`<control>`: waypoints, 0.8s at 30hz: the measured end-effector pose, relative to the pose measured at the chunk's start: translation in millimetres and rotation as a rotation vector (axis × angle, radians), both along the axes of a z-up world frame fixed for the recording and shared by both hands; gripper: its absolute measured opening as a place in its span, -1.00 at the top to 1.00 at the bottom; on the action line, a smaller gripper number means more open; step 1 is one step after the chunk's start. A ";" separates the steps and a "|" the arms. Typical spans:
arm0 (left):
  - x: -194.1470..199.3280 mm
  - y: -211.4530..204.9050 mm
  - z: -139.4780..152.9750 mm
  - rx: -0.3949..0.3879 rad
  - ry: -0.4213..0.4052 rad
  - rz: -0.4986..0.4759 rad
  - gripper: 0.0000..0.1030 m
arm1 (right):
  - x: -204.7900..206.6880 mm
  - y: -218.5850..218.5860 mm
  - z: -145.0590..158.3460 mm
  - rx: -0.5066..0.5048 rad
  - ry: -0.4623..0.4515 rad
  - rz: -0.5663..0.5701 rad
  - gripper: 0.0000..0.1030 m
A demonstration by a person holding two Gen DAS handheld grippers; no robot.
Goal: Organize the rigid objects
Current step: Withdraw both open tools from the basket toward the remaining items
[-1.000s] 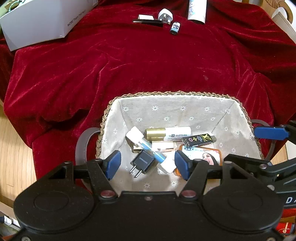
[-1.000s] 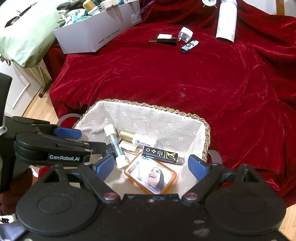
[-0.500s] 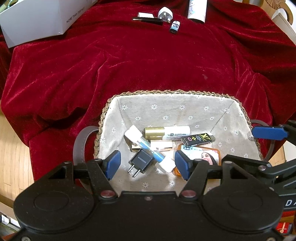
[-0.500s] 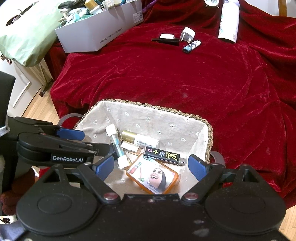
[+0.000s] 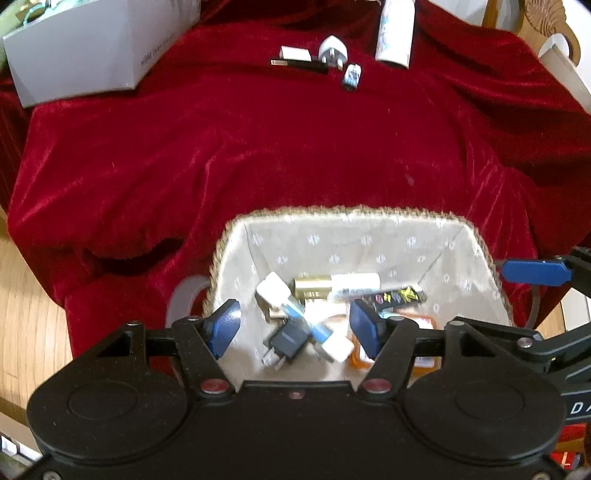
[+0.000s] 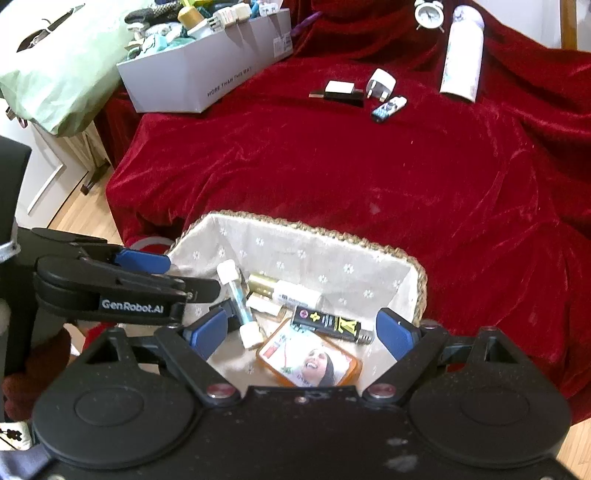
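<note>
From the left wrist, a lined wicker basket (image 5: 476, 236) sits at the near edge of a red cloth (image 5: 258, 155). In it lie a black plug (image 5: 286, 338), a blue tube with white caps (image 5: 306, 321), a gold-and-white tube (image 5: 336, 288), a black lighter (image 5: 395, 297) and an orange tin (image 5: 424, 325), blurred here. The left gripper (image 5: 291, 325) hangs over the plug and blue tube; its jaws have just been opening, part-way apart and gripping nothing. Far off lie a white plug (image 5: 332, 50), a small lighter (image 5: 351, 75) and a white bottle (image 5: 393, 33).

From the right wrist, the same basket (image 6: 417, 269) holds the tin (image 6: 310, 360), lighter (image 6: 327, 323) and tubes. The right gripper (image 6: 303, 332) hovers above the tin and lighter, jaws wide and empty. A grey box (image 6: 207, 74) of oddments stands at the far left.
</note>
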State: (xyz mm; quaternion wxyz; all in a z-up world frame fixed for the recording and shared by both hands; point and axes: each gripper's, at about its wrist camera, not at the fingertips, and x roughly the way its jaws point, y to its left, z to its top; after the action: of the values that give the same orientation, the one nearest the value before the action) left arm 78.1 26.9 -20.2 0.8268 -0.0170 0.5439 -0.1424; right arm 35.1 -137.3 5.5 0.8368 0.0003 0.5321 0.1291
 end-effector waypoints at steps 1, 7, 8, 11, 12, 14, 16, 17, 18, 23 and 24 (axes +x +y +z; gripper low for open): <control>1.6 1.1 2.7 0.000 -0.015 0.003 -0.30 | 1.1 -0.9 1.5 -0.002 -0.009 -0.003 -0.73; 16.8 6.7 18.3 0.007 -0.094 0.016 -0.32 | 12.7 -7.7 10.7 -0.014 -0.067 -0.022 -0.77; 20.3 7.2 20.7 0.011 -0.108 0.019 -0.32 | 15.4 -9.4 12.1 -0.016 -0.078 -0.028 -0.78; 31.7 8.9 27.0 0.017 -0.149 0.025 -0.32 | 25.1 -15.6 16.3 -0.017 -0.112 -0.055 -0.79; 36.1 8.9 28.8 0.018 -0.162 0.027 -0.32 | 28.9 -17.8 17.8 -0.016 -0.126 -0.066 -0.81; 44.5 7.5 32.3 0.024 -0.190 0.026 -0.34 | 36.0 -21.8 19.7 -0.016 -0.152 -0.091 -0.88; 52.7 4.8 34.3 0.039 -0.216 0.026 -0.35 | 43.8 -27.2 20.5 -0.017 -0.175 -0.120 -0.94; 56.8 3.2 34.6 0.045 -0.227 0.024 -0.35 | 48.6 -30.4 20.8 -0.016 -0.183 -0.133 -0.96; 61.1 1.6 34.5 0.049 -0.236 0.021 -0.35 | 53.5 -33.5 20.5 -0.016 -0.188 -0.146 -0.99; 80.7 -4.8 28.6 0.063 -0.245 0.010 -0.44 | 77.3 -43.6 14.7 -0.047 -0.195 -0.203 -1.00; 84.9 -6.8 27.0 0.067 -0.246 0.007 -0.44 | 81.6 -44.2 12.8 -0.059 -0.198 -0.208 -1.00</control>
State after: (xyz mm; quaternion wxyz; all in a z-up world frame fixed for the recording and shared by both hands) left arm 163.0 20.1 6.8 0.8878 0.0261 0.4429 -0.1222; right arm 116.7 -181.5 18.3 0.8938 0.0183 0.4474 0.0254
